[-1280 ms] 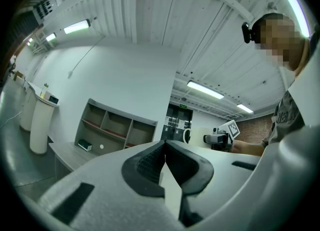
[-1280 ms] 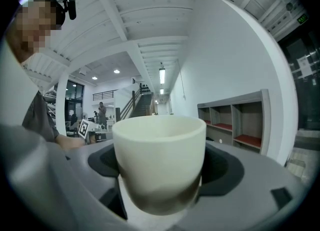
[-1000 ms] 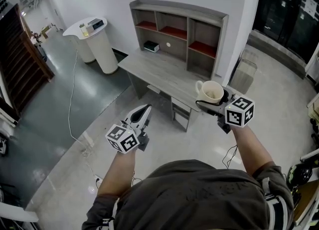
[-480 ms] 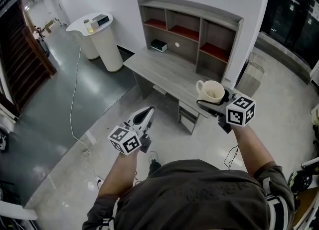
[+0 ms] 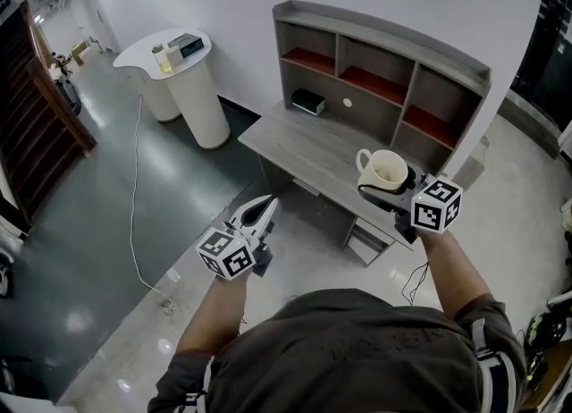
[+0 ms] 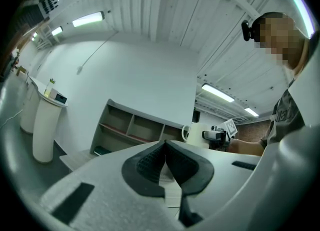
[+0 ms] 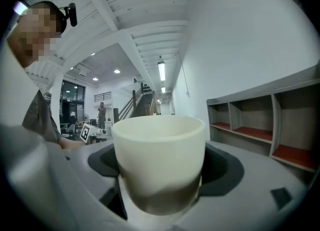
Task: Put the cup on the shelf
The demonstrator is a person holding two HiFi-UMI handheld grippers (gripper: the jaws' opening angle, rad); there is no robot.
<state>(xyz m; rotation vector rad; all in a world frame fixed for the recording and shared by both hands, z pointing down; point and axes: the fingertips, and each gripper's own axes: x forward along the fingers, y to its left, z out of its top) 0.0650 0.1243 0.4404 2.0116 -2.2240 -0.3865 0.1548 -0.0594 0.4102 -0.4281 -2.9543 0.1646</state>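
Both forearms reach forward, grippers about level. The right gripper has its jaws spread wide and clamped on the cup, which stands upright between them, mouth up, handle beyond the tips. The left gripper has its jaws pressed together, empty.

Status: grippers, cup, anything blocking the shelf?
Right gripper shut on cup, upright. Left gripper shut, empty. Shelf not yet reached; black box in lower left bay.

The cup is cream, the shelf grey wood-grain with red compartment floors, the desk grey.
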